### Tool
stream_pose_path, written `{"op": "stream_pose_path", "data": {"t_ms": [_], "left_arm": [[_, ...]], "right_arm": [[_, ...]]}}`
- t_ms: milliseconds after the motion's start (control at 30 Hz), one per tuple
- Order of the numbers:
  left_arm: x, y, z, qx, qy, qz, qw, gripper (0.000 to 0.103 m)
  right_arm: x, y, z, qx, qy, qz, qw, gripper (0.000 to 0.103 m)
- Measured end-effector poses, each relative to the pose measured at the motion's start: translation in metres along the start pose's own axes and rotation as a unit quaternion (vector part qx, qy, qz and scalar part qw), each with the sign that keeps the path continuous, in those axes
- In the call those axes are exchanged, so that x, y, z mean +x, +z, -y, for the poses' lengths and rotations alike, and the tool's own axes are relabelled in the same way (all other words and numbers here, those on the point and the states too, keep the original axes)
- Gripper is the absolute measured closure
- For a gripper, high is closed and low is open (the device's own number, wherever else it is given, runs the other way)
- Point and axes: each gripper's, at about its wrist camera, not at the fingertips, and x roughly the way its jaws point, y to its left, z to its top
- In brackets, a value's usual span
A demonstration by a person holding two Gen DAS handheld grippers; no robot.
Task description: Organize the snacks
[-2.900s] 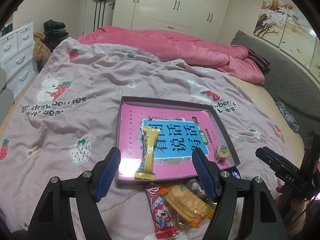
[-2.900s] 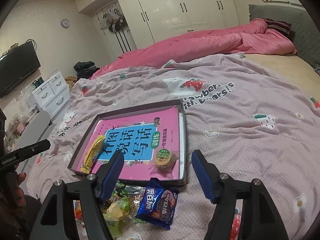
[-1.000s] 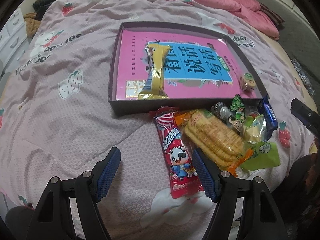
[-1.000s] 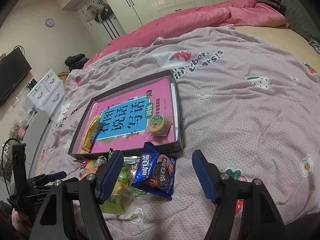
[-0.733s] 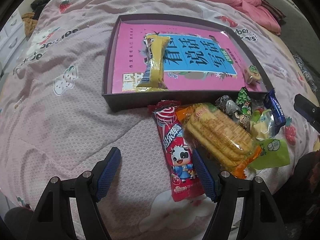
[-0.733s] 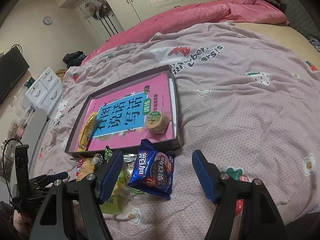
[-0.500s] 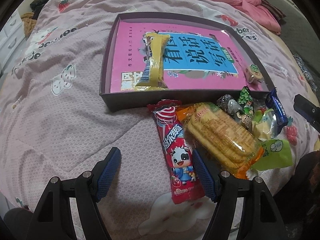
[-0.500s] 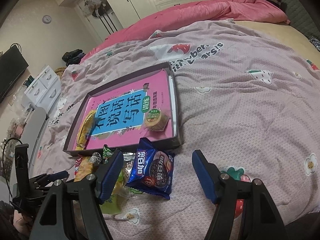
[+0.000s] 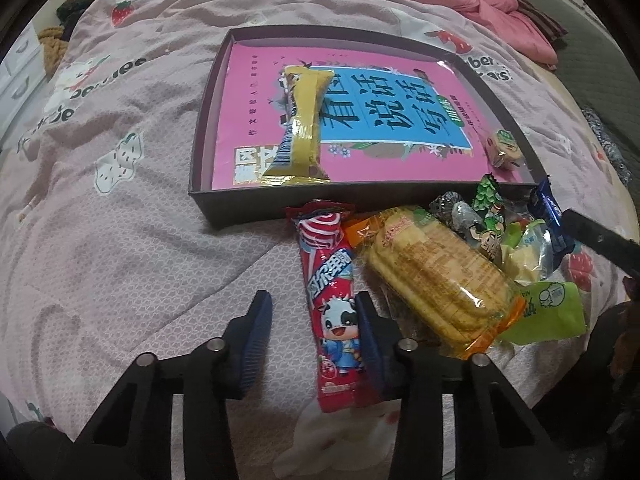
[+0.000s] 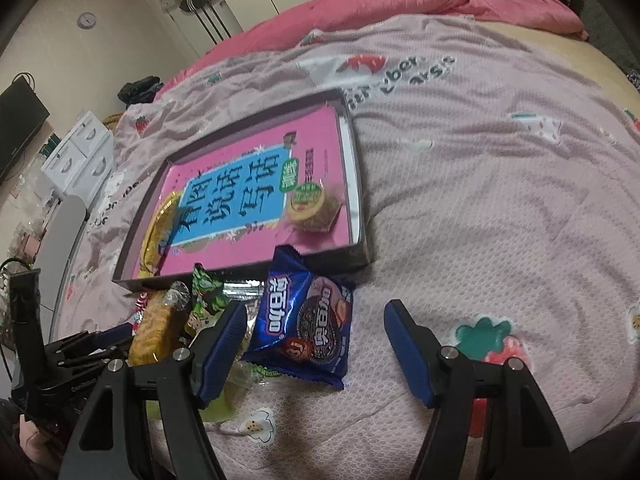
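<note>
Left gripper — jaws have just been closing and now stand narrowed round the lower half of the red milk-candy stick, which lies on the bed between them; the right pad sits at the wrapper's edge, the left pad has a gap, so no pinch yet. Right gripper — jaws stand wide apart over the blue Oreo pack, nothing held.

Progress, as I judge it: early. Two snacks are in the tray, on the pink book that lines it: the yellow bar toward its left side and the small round cake near the right wall. Left outside, against the tray's near wall: the red stick, the cracker pack, the Oreo pack, the green sachet, and a few small wrapped sweets.

View differences: the left wrist view shows the whole heap laid out and the red stick in full. The right view has the stick almost hidden, but gives the Oreo pack face-on — only a blue sliver in the left one — and shows the left gripper's body at lower left, plus a dresser, TV and wall clock.
</note>
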Motion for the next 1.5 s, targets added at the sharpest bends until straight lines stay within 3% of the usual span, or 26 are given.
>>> {"op": "stream_pose_path", "data": {"t_ms": [267, 367, 633, 767, 800, 900, 1167, 1500], "left_arm": [[0.003, 0.002, 0.003, 0.007, 0.001, -0.001, 1.0000, 0.063], [0.003, 0.002, 0.002, 0.007, -0.001, 0.000, 1.0000, 0.063], [0.003, 0.003, 0.001, 0.004, -0.004, 0.002, 1.0000, 0.064], [0.003, 0.003, 0.001, 0.004, -0.005, 0.002, 1.0000, 0.066], [0.003, 0.003, 0.001, 0.003, -0.005, 0.002, 1.0000, 0.066], [0.004, 0.004, 0.001, 0.003, -0.007, 0.002, 1.0000, 0.067], [0.008, 0.006, 0.001, 0.002, -0.013, 0.000, 0.9999, 0.072], [0.013, 0.006, 0.011, 0.022, 0.010, -0.002, 0.9997, 0.078]], "right_arm": [[0.022, -0.001, 0.000, 0.016, 0.016, -0.024, 0.999, 0.034], [0.022, 0.000, 0.003, 0.023, 0.022, -0.021, 0.999, 0.041], [0.008, 0.000, 0.023, 0.046, 0.006, -0.008, 0.999, 0.045], [0.004, 0.001, 0.017, 0.016, -0.023, -0.006, 1.000, 0.052], [0.004, 0.000, 0.014, 0.007, -0.032, -0.006, 0.999, 0.062], [0.012, -0.003, 0.008, -0.027, -0.059, -0.030, 0.997, 0.070], [0.033, 0.002, 0.014, 0.000, 0.010, -0.043, 0.999, 0.078], [0.033, 0.007, 0.018, 0.017, 0.034, -0.031, 0.999, 0.079]]}}
